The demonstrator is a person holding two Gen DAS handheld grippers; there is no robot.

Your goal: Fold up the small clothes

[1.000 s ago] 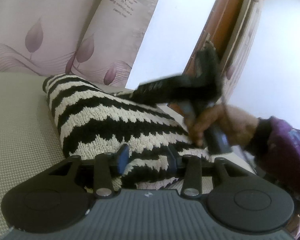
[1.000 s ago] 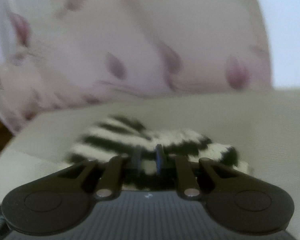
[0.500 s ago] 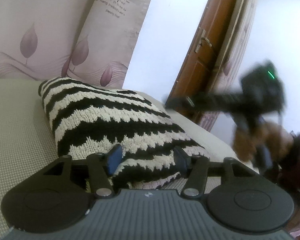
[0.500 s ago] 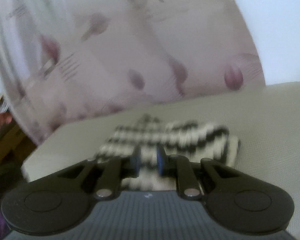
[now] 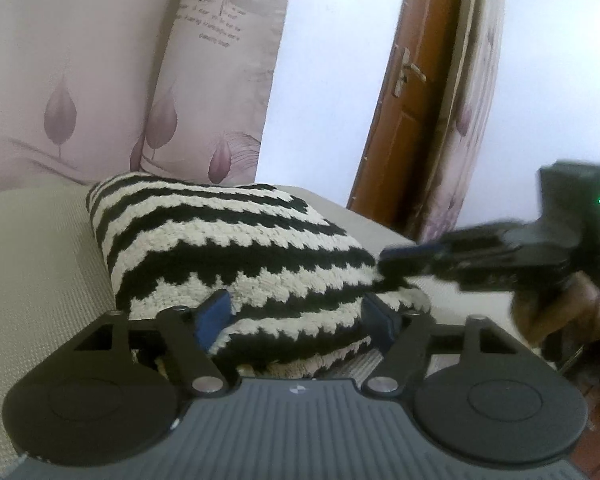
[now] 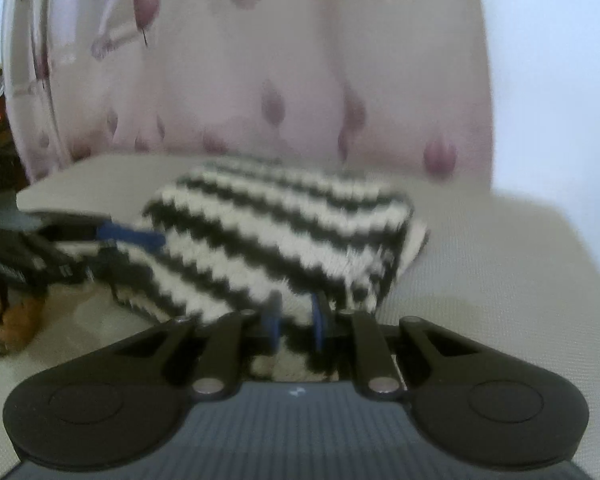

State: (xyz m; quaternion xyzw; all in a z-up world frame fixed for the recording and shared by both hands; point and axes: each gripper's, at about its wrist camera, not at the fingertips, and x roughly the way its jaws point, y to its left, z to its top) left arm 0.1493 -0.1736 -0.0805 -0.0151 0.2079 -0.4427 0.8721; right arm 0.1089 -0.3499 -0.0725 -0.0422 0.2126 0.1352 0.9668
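A black-and-white zigzag knit garment (image 5: 236, 256) lies folded in a thick bundle on the beige surface (image 5: 32, 264). My left gripper (image 5: 296, 312) is open, its blue pads wide apart around the bundle's near edge. The right gripper (image 5: 392, 258) shows in the left wrist view at the bundle's right corner, blurred. In the right wrist view the same garment (image 6: 284, 236) lies ahead. My right gripper (image 6: 294, 322) has its blue pads a narrow gap apart at the garment's near edge, with knit showing between them. The left gripper (image 6: 140, 238) touches the bundle's left side there.
Pink leaf-print cushions (image 5: 72, 80) stand behind the garment. A brown wooden door (image 5: 404, 92) and a white wall are at the right. The beige surface's edge drops off at the left in the right wrist view (image 6: 32, 200).
My left gripper has opened wider around the bundle's near edge. My right gripper swung away to the right, then came back to the bundle's right corner, and its camera now sits closer to the garment.
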